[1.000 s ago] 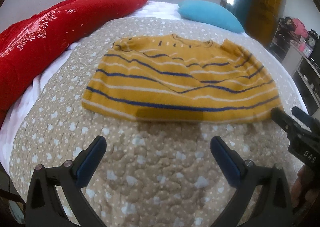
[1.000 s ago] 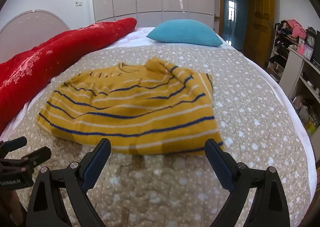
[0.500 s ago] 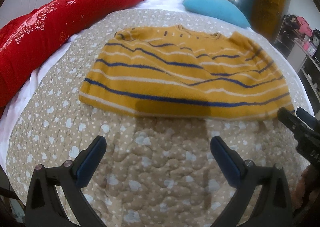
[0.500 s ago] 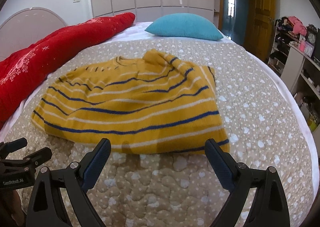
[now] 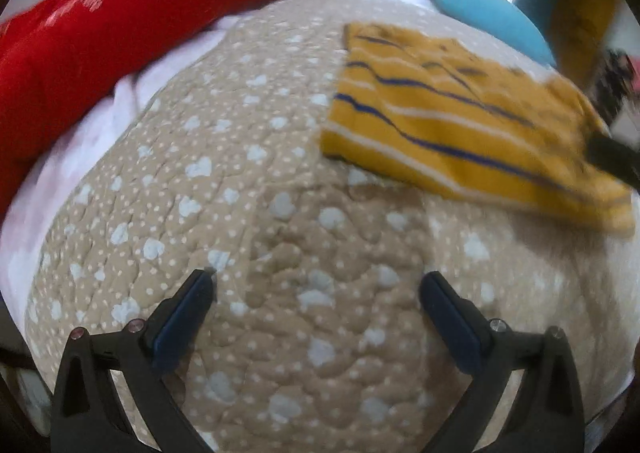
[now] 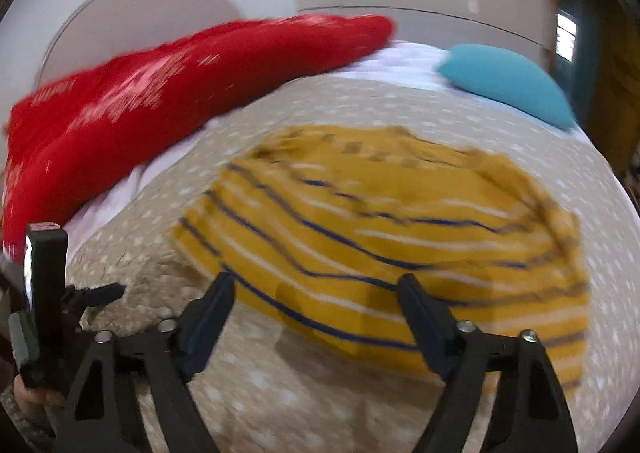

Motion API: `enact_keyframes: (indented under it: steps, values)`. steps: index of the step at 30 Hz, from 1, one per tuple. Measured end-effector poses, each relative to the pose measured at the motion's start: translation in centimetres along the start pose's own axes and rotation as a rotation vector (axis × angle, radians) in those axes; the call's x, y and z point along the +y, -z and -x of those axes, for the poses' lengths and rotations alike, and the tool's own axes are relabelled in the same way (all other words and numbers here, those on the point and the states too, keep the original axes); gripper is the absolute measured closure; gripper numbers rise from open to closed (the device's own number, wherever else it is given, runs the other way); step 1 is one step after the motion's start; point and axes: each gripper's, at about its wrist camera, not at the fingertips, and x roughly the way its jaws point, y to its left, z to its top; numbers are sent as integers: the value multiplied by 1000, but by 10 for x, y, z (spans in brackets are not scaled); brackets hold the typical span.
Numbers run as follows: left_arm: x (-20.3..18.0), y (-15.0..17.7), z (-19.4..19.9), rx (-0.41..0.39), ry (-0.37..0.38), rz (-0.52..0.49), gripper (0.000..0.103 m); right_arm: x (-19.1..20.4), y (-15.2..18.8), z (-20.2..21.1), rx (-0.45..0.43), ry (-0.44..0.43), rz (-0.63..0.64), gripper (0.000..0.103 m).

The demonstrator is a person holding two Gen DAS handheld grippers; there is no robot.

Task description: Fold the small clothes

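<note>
A yellow sweater [image 6: 400, 245] with blue and white stripes is laid flat on the beige quilt [image 5: 248, 245] of a bed, its near hem seen between the fingers of the right gripper [image 6: 316, 289] — jaws spread wide, nothing held. The left gripper [image 5: 316, 285] is held over bare quilt beside the sweater, jaws likewise released. A red blanket [image 5: 100, 29] and a blue pillow [image 6: 508, 81] are seen beyond.

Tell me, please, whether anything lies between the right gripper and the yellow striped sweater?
Nothing visible does. The right gripper, jaws open, is at the near hem of the sweater, with only bare quilt beneath.
</note>
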Motion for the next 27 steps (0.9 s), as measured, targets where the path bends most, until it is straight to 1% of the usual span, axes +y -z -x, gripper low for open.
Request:
enact_keyframes:
  steps: [2, 3, 4, 5, 7, 9, 11, 14, 16, 19, 21, 24, 27]
  values:
    - [-1, 6, 4, -14, -5, -42, 0, 18, -6, -17, 26, -31, 58, 22]
    - [2, 8, 9, -25, 9, -34, 8, 31, -9, -28, 46, -49, 97, 23]
    - [8, 11, 17, -46, 40, -11, 18, 42, -11, -37, 65, -53, 129, 23]
    - [16, 14, 25, -64, 77, 14, 21, 54, -12, -47, 83, -49, 159, 23]
    - [38, 17, 37, -92, 139, 83, 22, 66, -15, -59, 103, -44, 196, 23]
    - [54, 16, 42, -107, 143, 126, 22, 75, -17, -68, 109, -18, 219, 25]
    - [62, 13, 42, -104, 159, 147, 22, 68, -21, -70, 105, -12, 191, 25]
    - [68, 2, 36, -80, 211, 173, 22, 49, -20, -65, 108, -4, 102, 25]
    - [67, -6, 33, -75, 223, 191, 22, 38, -17, -57, 110, 7, 90, 25]
    - [62, -22, 33, -94, 236, 190, 20, 25, -11, -45, 113, 46, 96, 25]
    - [57, -36, 27, -95, 254, 179, 17, 11, -5, -32, 99, 67, 66, 24]
    - [51, -52, 13, -47, 270, 182, 16, -16, 8, -15, 90, 84, -18, 23]
    - [44, -59, 8, -37, 268, 168, 16, -44, 27, 4, 83, 125, -88, 23]
